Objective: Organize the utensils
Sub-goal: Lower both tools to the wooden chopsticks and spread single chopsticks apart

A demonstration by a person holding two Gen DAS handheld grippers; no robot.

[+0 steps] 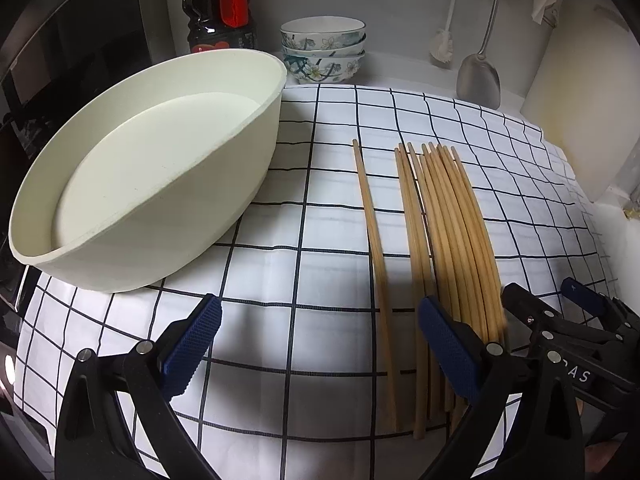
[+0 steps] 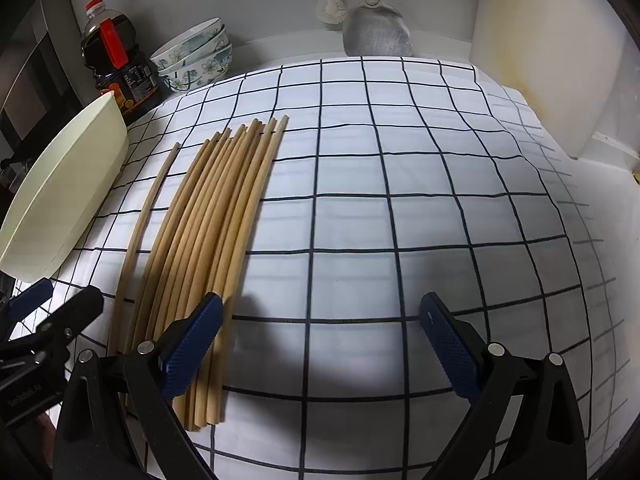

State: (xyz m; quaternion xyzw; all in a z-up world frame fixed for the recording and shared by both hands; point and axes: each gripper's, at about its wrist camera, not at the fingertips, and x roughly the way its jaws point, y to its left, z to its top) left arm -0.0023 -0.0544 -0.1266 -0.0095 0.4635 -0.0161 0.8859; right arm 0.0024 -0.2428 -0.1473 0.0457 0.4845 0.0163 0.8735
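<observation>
chopsticks (image 1: 448,248) lie bundled on checked cloth (image 2: 400,220), one stray just left, cream tub (image 1: 140,168) empty beside. left gripper (image 1: 320,348) and right gripper (image 2: 320,344) both spread wide, holding nothing. risk: round sticks roll, scatter or slip from partial pinch.

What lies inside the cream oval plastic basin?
Nothing shows inside the cream oval plastic basin: its bare floor and far wall are visible in the left wrist view. The near wall hides a strip of floor.

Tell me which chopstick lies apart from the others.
The single chopstick nearest the tub: bare cloth shows on both its sides, while the rest form one bundle.
</observation>
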